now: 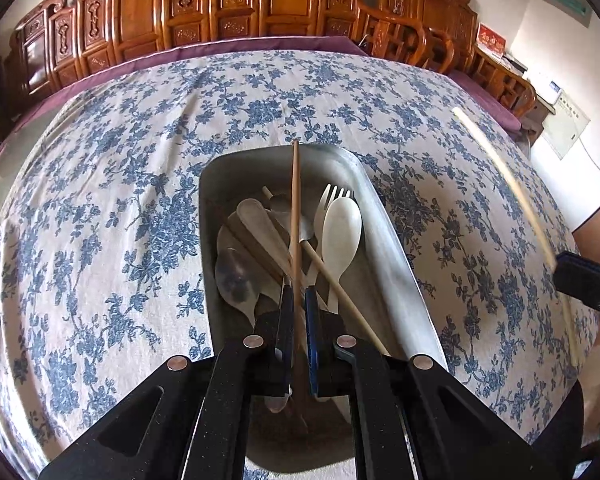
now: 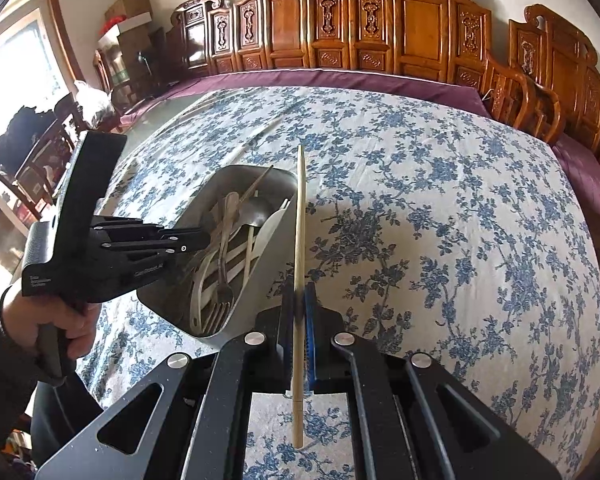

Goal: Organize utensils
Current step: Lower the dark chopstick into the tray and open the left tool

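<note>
Placement step: left gripper (image 1: pixel 299 300) clamps a brown wooden chopstick (image 1: pixel 296 216) over the rectangular metal tray (image 1: pixel 384 216) of cutlery, right gripper (image 2: pixel 299 300) clamps a pale bamboo chopstick (image 2: pixel 299 240) beside it; releasing into the tray probably comes next.

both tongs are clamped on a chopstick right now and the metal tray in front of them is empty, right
Not quite. Both tongs, left tongs and right tongs, are indeed clamped on a chopstick each, brown chopstick and pale chopstick. But the metal tray is not empty: the left wrist view shows a white spoon, a fork and other utensils lying in it.
</note>
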Available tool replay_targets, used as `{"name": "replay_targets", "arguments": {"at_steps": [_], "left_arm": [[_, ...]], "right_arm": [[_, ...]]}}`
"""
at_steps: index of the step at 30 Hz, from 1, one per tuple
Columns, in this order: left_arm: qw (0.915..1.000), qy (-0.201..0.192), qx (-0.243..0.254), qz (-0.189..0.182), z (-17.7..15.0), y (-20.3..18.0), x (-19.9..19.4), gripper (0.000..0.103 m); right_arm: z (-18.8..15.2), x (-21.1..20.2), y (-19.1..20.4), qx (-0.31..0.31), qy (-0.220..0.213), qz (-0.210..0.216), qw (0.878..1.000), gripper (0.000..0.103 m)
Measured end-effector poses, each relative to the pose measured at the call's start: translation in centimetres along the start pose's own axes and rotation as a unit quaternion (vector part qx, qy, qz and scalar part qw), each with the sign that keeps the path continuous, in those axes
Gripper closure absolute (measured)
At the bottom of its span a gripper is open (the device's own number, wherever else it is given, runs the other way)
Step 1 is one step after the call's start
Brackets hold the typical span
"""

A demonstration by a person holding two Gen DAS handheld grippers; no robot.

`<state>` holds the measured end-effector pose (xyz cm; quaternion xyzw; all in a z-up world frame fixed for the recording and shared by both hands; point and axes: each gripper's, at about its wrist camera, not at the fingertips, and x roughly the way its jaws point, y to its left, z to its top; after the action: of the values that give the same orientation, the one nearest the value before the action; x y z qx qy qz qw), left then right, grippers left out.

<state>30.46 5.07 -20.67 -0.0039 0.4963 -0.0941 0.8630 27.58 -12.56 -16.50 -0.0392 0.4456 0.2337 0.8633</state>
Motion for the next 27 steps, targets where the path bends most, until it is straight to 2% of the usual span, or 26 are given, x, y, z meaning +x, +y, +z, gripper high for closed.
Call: {"name": "replay_targets", "arguments": {"at_steps": [17,27], "left_arm": [[0.999,-0.039,-0.012,0.02,-0.3,3.9,-5.5,0.097],[0.9984,-0.045,-0.022,0.026,-0.8,5.2,-6.6,0.097]], "right_arm": [[3.6,5.3,4.7,0.002,0.012,0.051,0.999,0.097],[4.8,9.7,6.3,0.023,0.038,0.065,0.997,0.097]]}}
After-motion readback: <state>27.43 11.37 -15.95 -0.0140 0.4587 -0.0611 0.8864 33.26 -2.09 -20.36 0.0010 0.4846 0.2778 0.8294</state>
